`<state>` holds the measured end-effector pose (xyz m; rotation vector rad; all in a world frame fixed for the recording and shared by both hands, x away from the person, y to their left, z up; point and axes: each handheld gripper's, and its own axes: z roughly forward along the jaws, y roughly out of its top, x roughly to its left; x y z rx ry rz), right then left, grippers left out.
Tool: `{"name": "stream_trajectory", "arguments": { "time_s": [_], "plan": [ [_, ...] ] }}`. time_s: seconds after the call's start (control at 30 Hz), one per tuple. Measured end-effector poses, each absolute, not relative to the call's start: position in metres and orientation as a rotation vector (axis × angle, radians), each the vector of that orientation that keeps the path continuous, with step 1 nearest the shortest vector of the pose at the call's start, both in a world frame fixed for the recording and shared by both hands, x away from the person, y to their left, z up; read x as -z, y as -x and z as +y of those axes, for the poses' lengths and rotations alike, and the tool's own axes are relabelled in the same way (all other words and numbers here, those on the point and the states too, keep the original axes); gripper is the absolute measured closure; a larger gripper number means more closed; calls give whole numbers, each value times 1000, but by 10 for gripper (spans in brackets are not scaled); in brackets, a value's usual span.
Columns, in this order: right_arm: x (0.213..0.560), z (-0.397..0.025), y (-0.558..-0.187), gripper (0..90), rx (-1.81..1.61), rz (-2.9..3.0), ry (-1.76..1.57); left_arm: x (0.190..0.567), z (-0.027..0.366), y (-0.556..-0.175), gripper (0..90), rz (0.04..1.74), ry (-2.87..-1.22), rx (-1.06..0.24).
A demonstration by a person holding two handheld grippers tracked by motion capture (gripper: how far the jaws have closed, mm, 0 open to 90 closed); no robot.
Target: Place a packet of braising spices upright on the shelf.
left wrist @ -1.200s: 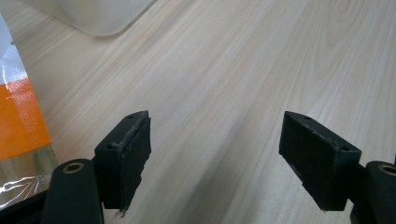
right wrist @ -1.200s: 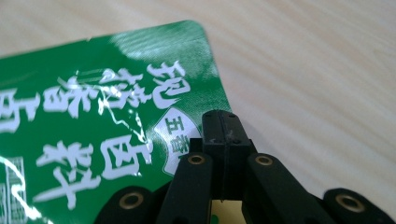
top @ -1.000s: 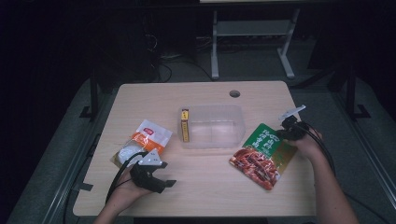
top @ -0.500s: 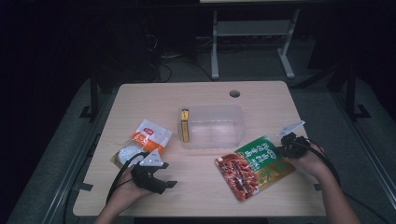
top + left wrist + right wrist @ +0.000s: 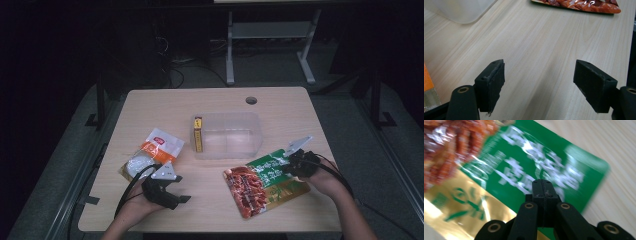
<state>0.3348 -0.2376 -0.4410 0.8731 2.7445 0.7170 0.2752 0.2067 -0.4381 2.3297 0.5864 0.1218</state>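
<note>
A green, gold and red snack packet (image 5: 265, 182) lies on the table's front right. My right gripper (image 5: 296, 162) is shut on its green upper-right part; in the right gripper view the jaws meet over the blurred green print of the packet (image 5: 529, 167), the gripper (image 5: 542, 183) pointing down at it. My left gripper (image 5: 172, 192) rests open at the front left, its pads (image 5: 492, 80) wide apart over bare wood. An orange and white snack packet (image 5: 152, 152) lies just beyond it. A clear plastic box (image 5: 227, 135) stands mid-table with a yellow pack (image 5: 198, 134) at its left wall.
A round cable hole (image 5: 251, 100) sits near the table's far edge (image 5: 215, 90). Bare wood lies between the two packets. Cables trail from both grippers toward the person's forearms. A metal stand (image 5: 270, 30) is on the floor beyond the table.
My right gripper has moved toward the person and leftward, and the green packet came along, sliding and turning toward the front. The left gripper stays put.
</note>
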Motion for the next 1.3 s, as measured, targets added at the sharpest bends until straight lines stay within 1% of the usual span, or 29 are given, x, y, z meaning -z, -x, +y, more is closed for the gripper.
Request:
{"name": "stream_trajectory", "arguments": {
  "time_s": [0.23, 0.63, 0.87, 1.3],
  "plan": [
    [449, -262, -341, 900, -683, 2689, -977, 439, 206, -275, 247, 593, -2330, -119],
    [453, -257, -339, 900, -759, 2745, -952, 439, 206, -275, 247, 582, -2337, -120],
    [453, -226, -334, 900, -825, 2833, -836, 439, 205, -275, 247, 583, -2331, -122],
    [455, -155, -316, 900, -884, 2934, -487, 439, 201, -274, 244, 564, -2330, -96]
  ]
}}
